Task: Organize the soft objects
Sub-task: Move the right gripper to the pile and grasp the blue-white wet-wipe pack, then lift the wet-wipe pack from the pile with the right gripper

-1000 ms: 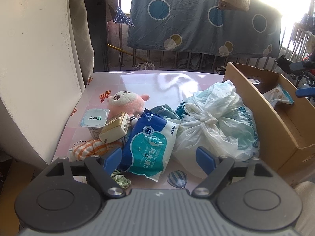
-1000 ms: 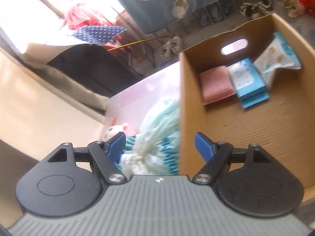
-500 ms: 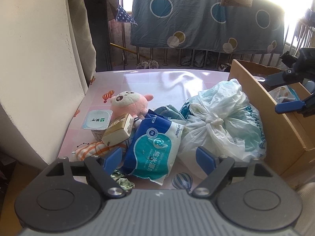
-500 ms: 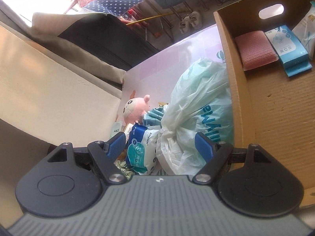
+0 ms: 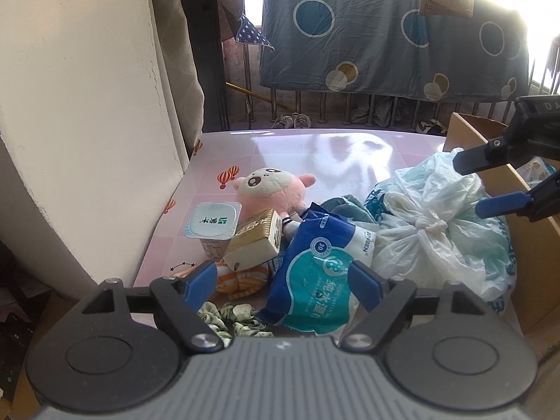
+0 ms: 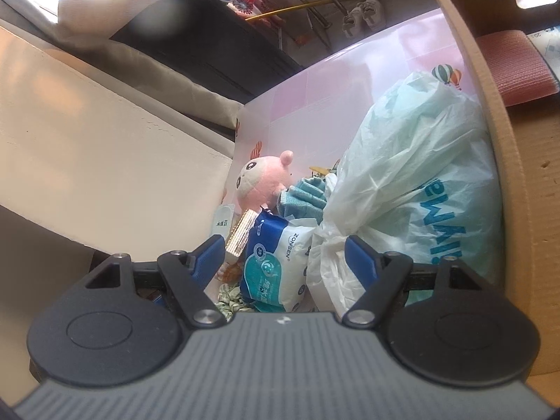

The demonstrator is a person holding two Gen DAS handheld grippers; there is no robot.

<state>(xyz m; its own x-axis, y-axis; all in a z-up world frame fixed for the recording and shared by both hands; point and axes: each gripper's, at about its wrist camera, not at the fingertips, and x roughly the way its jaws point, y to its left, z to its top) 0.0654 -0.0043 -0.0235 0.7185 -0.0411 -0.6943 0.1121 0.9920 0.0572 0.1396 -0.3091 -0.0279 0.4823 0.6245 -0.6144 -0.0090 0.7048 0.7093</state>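
A pile lies on the pink table: a pink plush toy, a blue wet-wipes pack, a knotted white plastic bag, a teal cloth, an orange striped cloth and a green scrunchie. My left gripper is open and empty, just before the wipes pack. My right gripper is open and empty, low beside the bag and wipes pack; it shows in the left wrist view above the bag.
A cardboard box stands right of the pile, holding a red pad and a wipes pack. A yogurt cup and a tan carton lie in the pile. A cream wall panel borders the table's left.
My right gripper has swung left out of the box and down towards the bag and wipes pack. My left gripper has shifted slightly; both stay open.
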